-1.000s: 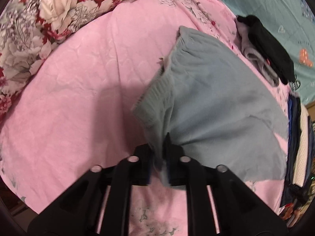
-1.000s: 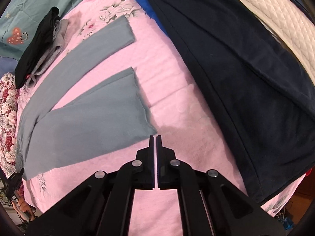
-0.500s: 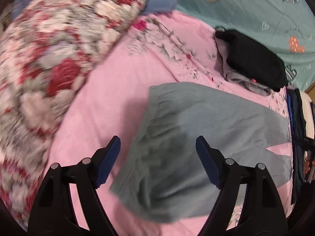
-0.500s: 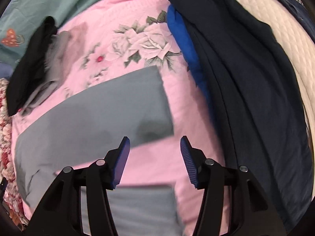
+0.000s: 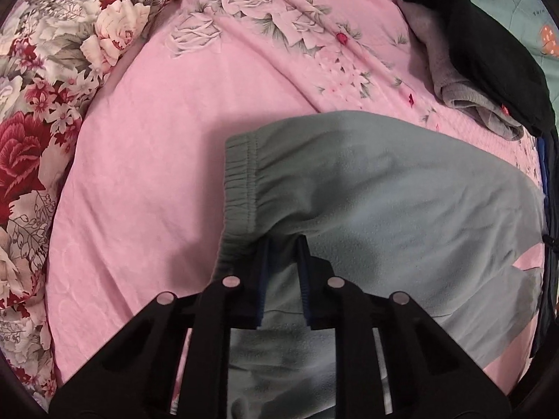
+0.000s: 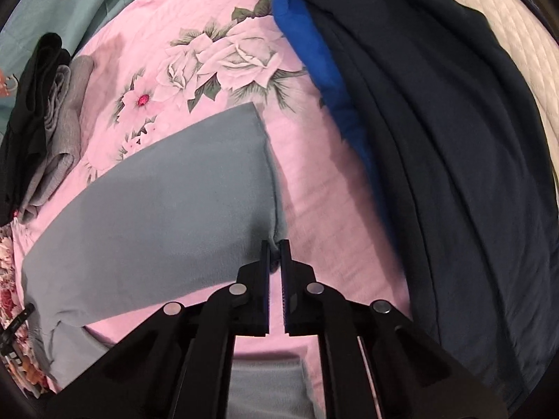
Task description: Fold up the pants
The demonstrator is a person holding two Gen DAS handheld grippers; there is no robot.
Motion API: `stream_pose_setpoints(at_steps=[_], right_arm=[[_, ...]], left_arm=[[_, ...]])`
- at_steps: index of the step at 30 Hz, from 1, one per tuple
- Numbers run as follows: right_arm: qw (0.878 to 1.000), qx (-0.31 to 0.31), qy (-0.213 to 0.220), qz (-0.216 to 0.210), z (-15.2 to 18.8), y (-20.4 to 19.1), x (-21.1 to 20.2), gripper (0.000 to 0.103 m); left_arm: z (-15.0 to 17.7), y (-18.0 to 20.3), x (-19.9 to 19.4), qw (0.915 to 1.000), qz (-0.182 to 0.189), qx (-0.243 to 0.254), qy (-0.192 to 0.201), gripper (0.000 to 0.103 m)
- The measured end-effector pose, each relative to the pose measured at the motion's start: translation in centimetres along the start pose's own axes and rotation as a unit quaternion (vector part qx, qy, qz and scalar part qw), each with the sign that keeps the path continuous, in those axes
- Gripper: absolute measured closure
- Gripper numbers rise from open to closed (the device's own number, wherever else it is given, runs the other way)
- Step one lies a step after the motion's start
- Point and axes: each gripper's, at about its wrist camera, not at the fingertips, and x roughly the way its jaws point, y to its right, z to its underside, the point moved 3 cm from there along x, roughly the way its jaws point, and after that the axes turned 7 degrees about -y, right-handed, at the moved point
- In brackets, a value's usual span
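Grey-green fleece pants (image 5: 401,209) lie on the pink bedsheet (image 5: 146,160), elastic waistband (image 5: 241,181) at the left. My left gripper (image 5: 283,244) is shut on a fold of the pants beside the waistband. In the right wrist view one pant leg (image 6: 174,202) stretches to the left, its hem at the right. My right gripper (image 6: 276,246) is shut on the lower corner of that hem. The other leg shows under the gripper body (image 6: 269,384).
A floral quilt (image 5: 38,104) lies at the left. Folded black and grey clothes (image 5: 482,56) sit at the far side. A dark navy garment (image 6: 436,139) over blue cloth and a white quilted cover (image 6: 506,35) lie at the right.
Half a second ago both grippers were open above the pants. Now both have come down and closed, the left on the waistband area, the right on the leg hem.
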Motion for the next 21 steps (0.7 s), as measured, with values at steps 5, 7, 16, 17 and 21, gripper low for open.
stream_pose_setpoints(at_steps=[5, 7, 16, 17, 21], right_arm=[[1.0, 0.002, 0.009, -0.003, 2.3, 1.0, -1.2, 0.098], [1.0, -0.015, -0.006, 0.008, 2.5, 0.5, -0.1, 0.097], [0.998, -0.049, 0.043, 0.026, 6.2, -1.1, -3.8, 0.058], [0.997, -0.053, 0.043, 0.023, 6.7, -1.5, -4.1, 0.058], [0.996, -0.075, 0.041, 0.026, 9.7, -3.1, -5.3, 0.058]], left_arm=[[-0.5, -0.3, 0.3, 1.0, 0.001, 0.006, -0.004, 0.086], [-0.6, -0.3, -0.1, 0.9996, -0.006, 0.025, -0.012, 0.084], [-5.9, 0.5, -4.9, 0.9845, -0.054, 0.162, 0.042, 0.027], [-6.7, 1.3, -4.6, 0.9808, -0.043, 0.187, 0.034, 0.027], [-8.1, 2.5, -2.4, 0.9658, -0.028, 0.257, 0.01, 0.028]])
